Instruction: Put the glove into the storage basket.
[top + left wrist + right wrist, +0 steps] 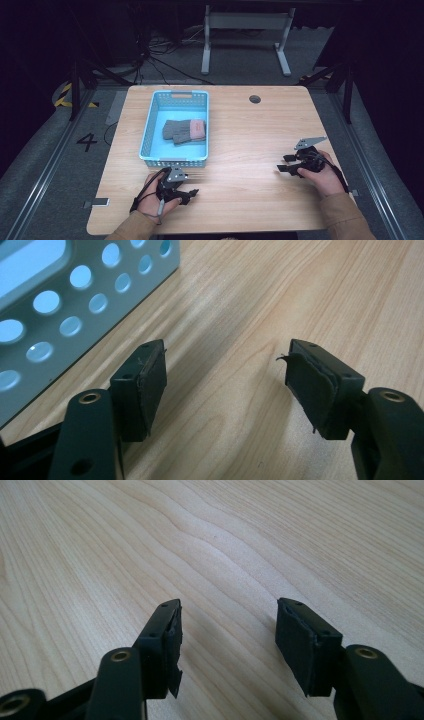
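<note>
grey knit gloves (185, 131), pink cuff, folded

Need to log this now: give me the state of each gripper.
Left gripper: open, nothing between its fingers, beside the blue basket.
Right gripper: open, empty, over the bare table.

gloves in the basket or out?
In. The grey gloves lie on the floor of the blue basket, inside its walls.

Left gripper (189, 192) and right gripper (283, 165) rest low, jaws apart, nothing between.
</note>
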A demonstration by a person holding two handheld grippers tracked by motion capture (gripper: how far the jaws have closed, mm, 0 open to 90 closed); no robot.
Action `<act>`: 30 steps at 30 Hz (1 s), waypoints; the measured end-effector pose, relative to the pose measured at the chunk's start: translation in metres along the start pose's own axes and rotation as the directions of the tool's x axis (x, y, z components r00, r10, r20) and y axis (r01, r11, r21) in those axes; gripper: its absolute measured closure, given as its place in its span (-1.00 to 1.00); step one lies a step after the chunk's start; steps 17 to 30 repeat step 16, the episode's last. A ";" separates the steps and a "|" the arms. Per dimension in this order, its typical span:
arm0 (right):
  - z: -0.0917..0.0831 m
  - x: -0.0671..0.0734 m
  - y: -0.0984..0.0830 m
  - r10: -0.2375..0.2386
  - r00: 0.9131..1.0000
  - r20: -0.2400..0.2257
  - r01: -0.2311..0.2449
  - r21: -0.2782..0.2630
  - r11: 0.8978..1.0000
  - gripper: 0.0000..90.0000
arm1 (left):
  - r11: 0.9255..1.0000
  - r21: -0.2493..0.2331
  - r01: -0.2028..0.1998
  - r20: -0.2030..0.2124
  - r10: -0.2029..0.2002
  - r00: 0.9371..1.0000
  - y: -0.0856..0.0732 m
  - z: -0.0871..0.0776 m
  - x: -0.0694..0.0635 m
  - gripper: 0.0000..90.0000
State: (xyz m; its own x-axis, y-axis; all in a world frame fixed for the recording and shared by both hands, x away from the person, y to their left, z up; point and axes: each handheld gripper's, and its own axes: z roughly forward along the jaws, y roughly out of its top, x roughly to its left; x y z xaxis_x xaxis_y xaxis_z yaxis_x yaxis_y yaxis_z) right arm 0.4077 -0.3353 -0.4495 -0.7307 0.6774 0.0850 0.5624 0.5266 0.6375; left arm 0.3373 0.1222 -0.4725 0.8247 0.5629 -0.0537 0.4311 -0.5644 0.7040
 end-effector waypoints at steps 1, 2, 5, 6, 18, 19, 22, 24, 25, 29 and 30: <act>0.000 0.000 0.000 -0.003 1.000 0.002 0.004 -0.003 1.000 -0.01 | 1.000 0.001 0.000 0.004 0.000 1.000 0.000 0.000 0.000 -0.25; 0.000 0.000 -0.001 -0.004 1.000 0.005 0.004 -0.003 1.000 -0.02 | 1.000 -0.001 0.002 0.006 -0.002 1.000 0.000 0.000 0.000 -0.26; 0.000 0.000 -0.001 -0.011 1.000 0.013 0.011 -0.004 1.000 -0.02 | 1.000 0.001 0.000 0.005 0.000 1.000 0.000 0.000 0.001 -0.26; 0.000 0.000 -0.001 -0.011 1.000 0.013 0.011 -0.004 1.000 -0.02 | 1.000 0.000 0.001 0.005 -0.001 1.000 0.000 0.000 0.001 -0.26; -0.001 0.001 0.001 -0.023 0.999 0.030 0.023 -0.016 1.000 -0.03 | 1.000 -0.003 0.001 0.007 -0.001 1.000 0.000 -0.002 0.000 -0.28; -0.001 0.001 0.001 -0.023 0.999 0.030 0.023 -0.016 1.000 -0.03 | 1.000 -0.003 0.001 0.007 -0.001 1.000 0.000 -0.002 0.000 -0.28; -0.001 0.001 0.001 -0.023 0.999 0.030 0.023 -0.016 1.000 -0.03 | 1.000 -0.003 0.001 0.007 -0.001 1.000 0.000 -0.002 0.000 -0.28; -0.001 0.001 0.001 -0.023 0.999 0.030 0.023 -0.016 1.000 -0.03 | 1.000 -0.003 0.001 0.007 -0.001 1.000 0.000 -0.002 0.000 -0.28; -0.001 0.001 0.001 -0.023 0.999 0.030 0.023 -0.016 1.000 -0.03 | 1.000 -0.003 0.001 0.007 -0.001 1.000 0.000 -0.002 0.000 -0.28; -0.001 0.001 0.001 -0.023 0.999 0.030 0.023 -0.016 1.000 -0.03 | 1.000 -0.003 0.001 0.007 -0.001 1.000 0.000 -0.002 0.000 -0.28; -0.001 0.001 0.001 -0.023 0.999 0.030 0.023 -0.016 1.000 -0.03 | 1.000 -0.003 0.001 0.007 -0.001 1.000 0.000 -0.002 0.000 -0.28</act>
